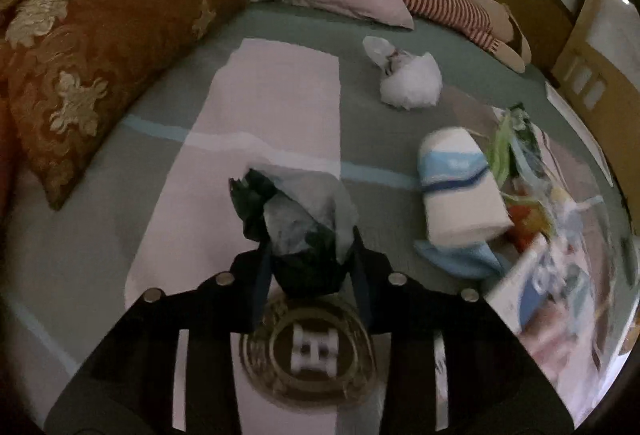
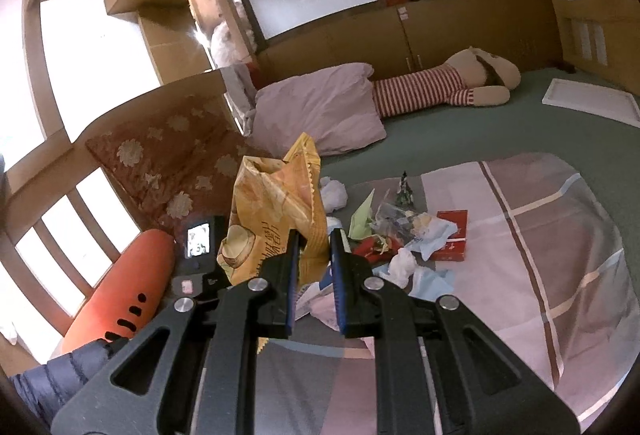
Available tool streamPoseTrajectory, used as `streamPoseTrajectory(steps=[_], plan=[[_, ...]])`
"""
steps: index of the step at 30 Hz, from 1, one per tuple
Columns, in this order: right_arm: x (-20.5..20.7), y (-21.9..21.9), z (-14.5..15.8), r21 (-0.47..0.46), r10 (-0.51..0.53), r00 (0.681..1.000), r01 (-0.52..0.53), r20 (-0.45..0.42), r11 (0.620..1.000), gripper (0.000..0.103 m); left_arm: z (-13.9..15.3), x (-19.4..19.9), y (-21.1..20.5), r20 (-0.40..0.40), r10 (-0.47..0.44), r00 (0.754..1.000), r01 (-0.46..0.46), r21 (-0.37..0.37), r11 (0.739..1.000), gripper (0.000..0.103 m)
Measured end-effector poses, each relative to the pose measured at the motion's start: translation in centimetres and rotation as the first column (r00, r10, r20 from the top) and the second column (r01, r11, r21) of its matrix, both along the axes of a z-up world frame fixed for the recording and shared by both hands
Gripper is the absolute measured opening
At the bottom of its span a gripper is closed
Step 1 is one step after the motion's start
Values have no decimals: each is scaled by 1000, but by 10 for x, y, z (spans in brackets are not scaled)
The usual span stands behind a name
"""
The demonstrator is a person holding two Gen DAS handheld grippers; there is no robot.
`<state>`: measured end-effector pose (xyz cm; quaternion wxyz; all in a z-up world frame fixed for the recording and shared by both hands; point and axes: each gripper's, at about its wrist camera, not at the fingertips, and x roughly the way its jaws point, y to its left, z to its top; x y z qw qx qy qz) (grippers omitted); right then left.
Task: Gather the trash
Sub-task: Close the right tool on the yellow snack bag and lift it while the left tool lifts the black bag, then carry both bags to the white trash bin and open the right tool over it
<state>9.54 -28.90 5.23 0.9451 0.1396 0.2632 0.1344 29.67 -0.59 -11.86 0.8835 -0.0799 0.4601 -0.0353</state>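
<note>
Trash run on the bed

My left hand-held gripper [image 1: 308, 247] pinches a dark crumpled bag [image 1: 298, 219], lower centre; my right hand-held gripper [image 2: 314, 251] clamps the yellow snack bag [image 2: 276, 211], trash pile [image 2: 408, 235] just right.

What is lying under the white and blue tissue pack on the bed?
Under the tissue pack lies a light blue cloth or paper, sticking out at its near end. How far it reaches beneath is covered.
</note>
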Motion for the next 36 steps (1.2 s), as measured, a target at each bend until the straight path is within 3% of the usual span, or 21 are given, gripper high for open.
streamPoseTrajectory(steps=[6, 9, 12, 14, 18, 24, 36], plan=[[-8, 6, 1, -37, 13, 1000, -14, -5, 999, 16, 83, -84, -13, 125, -102, 987, 89, 103, 991, 34], [-17, 6, 5, -37, 14, 1000, -14, -8, 999, 16, 141, -156, -22, 237, -145, 960, 125, 99, 987, 35], [-31, 11, 10, -74, 11, 1000, -11, 0, 997, 16, 165, -211, -28, 308, -148, 940, 123, 100, 987, 35], [-47, 17, 7, -96, 19, 1000, -19, -3, 995, 16, 167, -248, -29, 331, -147, 932, 122, 97, 988, 35], [-77, 28, -9, -110, 26, 999, -29, -31, 994, 16, 145, -282, -27, 299, -139, 944, 128, 56, 990, 35], [-84, 45, -22, -151, 46, 998, -52, -48, 987, 16, 131, -281, -36, 272, -161, 949, 134, 114, 984, 36], [-81, 45, -27, -159, 31, 998, -41, -61, 986, 16, 125, -271, -26, 257, -127, 958, 105, 99, 990, 38]])
